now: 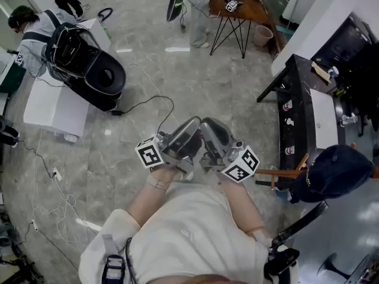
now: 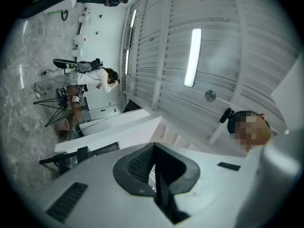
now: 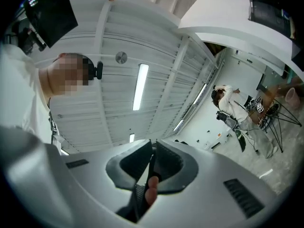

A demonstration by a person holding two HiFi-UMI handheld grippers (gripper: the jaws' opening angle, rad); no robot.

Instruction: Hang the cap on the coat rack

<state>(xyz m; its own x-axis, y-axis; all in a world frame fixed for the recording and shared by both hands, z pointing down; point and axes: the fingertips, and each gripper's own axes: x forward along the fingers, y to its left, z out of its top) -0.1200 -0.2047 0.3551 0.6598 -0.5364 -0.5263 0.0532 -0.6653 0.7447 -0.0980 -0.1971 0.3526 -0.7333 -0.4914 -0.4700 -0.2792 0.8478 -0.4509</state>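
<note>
A dark navy cap (image 1: 334,171) sits over the top of a wooden coat rack (image 1: 278,173) at the right of the head view, apart from both grippers. I hold the two grippers side by side close to my chest, tilted upward. The left gripper (image 1: 185,136) is shut with nothing in it, and in its own view its jaws (image 2: 154,161) meet and point at a white slatted ceiling. The right gripper (image 1: 212,136) is likewise shut and empty. Its jaws (image 3: 152,159) stand together against the ceiling, with a fingertip showing just below them.
A black console table (image 1: 296,114) stands at the right beside the rack. A person bends over a black stroller (image 1: 89,64) next to a white bench (image 1: 53,108) at the upper left. Cables (image 1: 142,102) trail over the marble floor. A wooden table on black legs (image 1: 237,13) stands at the top.
</note>
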